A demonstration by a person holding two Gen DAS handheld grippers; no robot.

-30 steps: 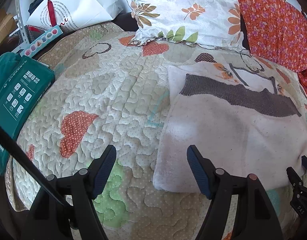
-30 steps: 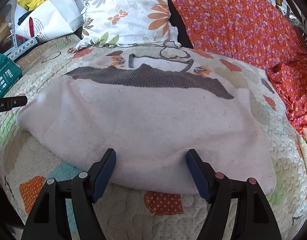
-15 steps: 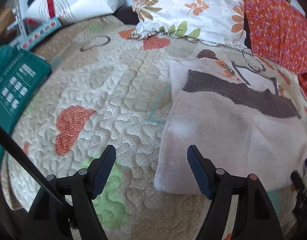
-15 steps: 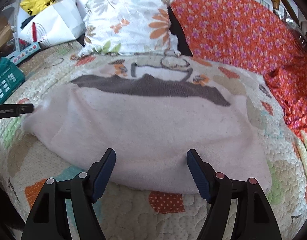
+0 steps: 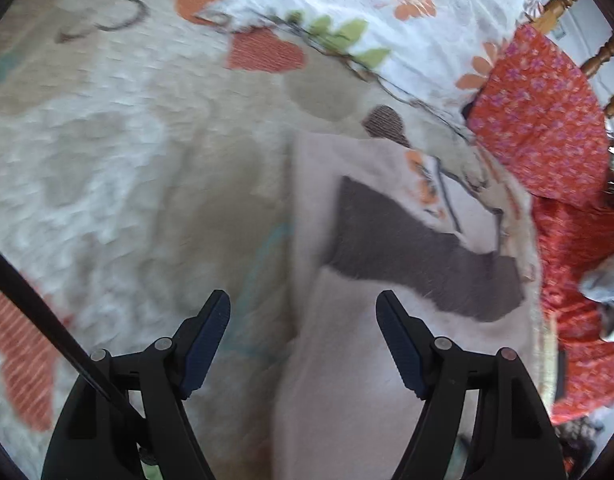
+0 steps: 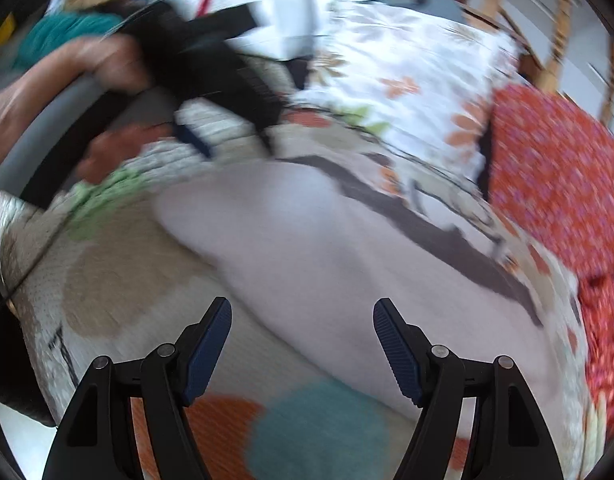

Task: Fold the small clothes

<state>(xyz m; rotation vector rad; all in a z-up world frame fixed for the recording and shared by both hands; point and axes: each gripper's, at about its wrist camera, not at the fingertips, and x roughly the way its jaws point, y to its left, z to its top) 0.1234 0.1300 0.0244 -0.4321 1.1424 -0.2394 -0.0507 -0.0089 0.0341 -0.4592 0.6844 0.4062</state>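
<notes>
Left gripper (image 5: 303, 314) and right gripper (image 6: 302, 320): both agape, empty, poised over pale garment (image 6: 327, 248) lying flat mid-quilt (image 5: 127, 160); fold apparently unstarted; next move needed an edge pinched.

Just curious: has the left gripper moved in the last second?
Yes. The left gripper has moved forward toward the floral pillow, now straddling the sweater's edge.

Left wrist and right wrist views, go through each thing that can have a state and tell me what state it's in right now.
Left hand-held gripper: open, empty, over the garment's left edge.
Right hand-held gripper: open, empty, over the garment's near edge.
Pale pink garment: lying folded on the quilt, grey band showing.
Floral pillow: resting at the head of the bed.
</notes>
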